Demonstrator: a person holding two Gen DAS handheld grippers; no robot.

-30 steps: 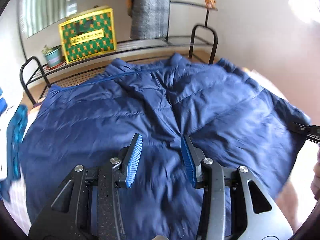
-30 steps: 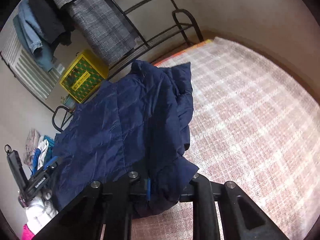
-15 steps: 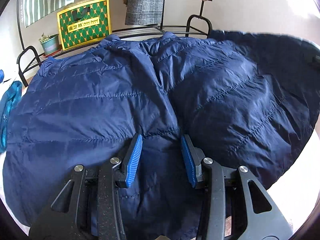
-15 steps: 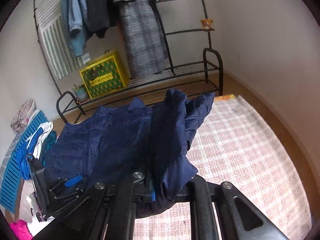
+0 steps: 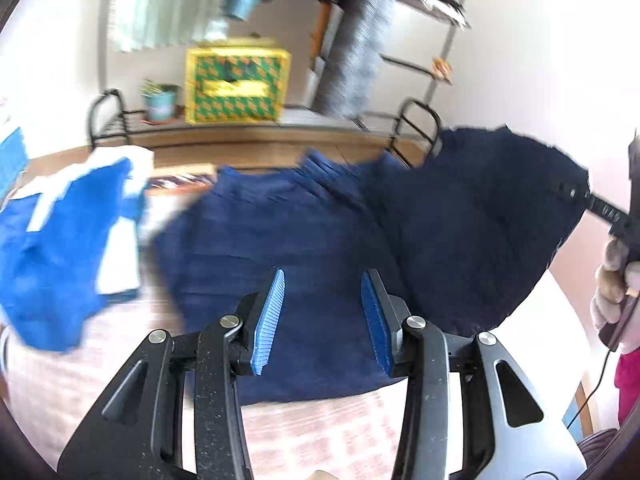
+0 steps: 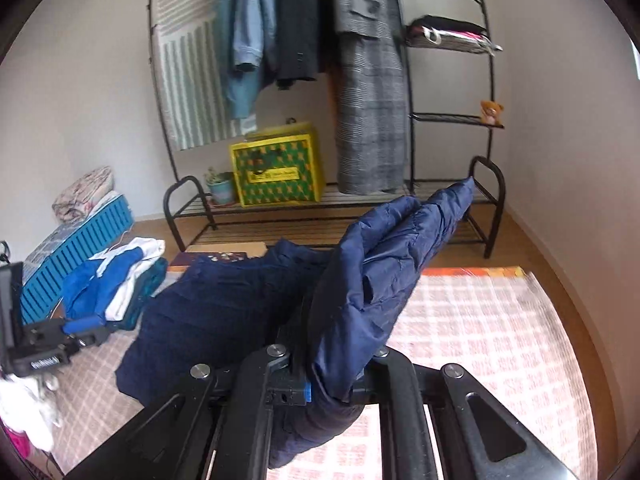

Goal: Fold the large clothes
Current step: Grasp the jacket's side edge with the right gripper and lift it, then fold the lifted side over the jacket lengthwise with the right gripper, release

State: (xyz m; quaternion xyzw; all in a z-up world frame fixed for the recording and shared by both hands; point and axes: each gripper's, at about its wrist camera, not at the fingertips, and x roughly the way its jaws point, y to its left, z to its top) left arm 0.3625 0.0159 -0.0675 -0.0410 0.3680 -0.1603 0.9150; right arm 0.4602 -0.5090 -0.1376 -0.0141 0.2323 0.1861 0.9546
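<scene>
Navy quilted jacket (image 6: pixel 372 280) lies partly on the checked rug (image 6: pixel 480 320), with one side lifted off it, probably so that side can be carried over the rest as a fold. Doing the lifting is the right gripper (image 6: pixel 328 388), clamped tight on a bunched edge. Nothing sits between the parted blue pads of the left gripper (image 5: pixel 320 316), which hovers over the flat part, free to pin or smooth it.

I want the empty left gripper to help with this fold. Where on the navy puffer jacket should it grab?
Probably the jacket's near hem edge, lying flat on the checked rug just below the left gripper; come down from above. The right gripper already pinches the raised side.
</scene>
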